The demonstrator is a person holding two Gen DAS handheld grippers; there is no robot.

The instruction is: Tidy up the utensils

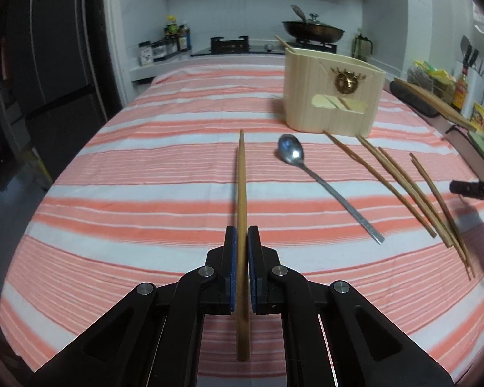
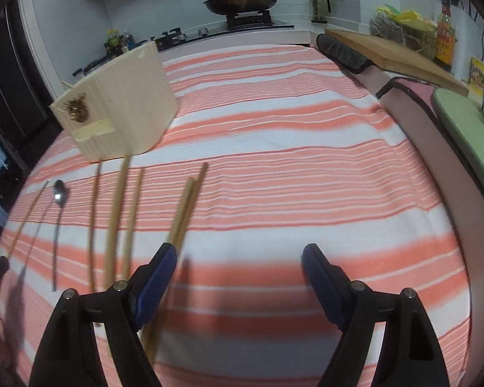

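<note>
My left gripper [image 1: 241, 242] tilts down over the striped table [image 1: 145, 167], jaws pinching a wooden chopstick [image 1: 242, 193] that points toward the far edge. My right gripper [image 2: 238, 258] angles down, jaws spread on nothing. The left view shows the utensil holder [image 1: 332, 96] front-on; the right view shows bare cloth toward the right edge. The spoon [image 1: 306, 167] and loose chopsticks [image 1: 403, 193] lie before the holder.

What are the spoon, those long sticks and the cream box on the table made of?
Spoon: looks like steel, polished; its bowl is grey and mirrors the light.
Chopsticks: probably wood or bamboo; matt brown, with no shine.
Box: cream with fine upright ribs, perhaps wood slats or plastic; hard to tell. The gold badge on its front looks metallic.
</note>
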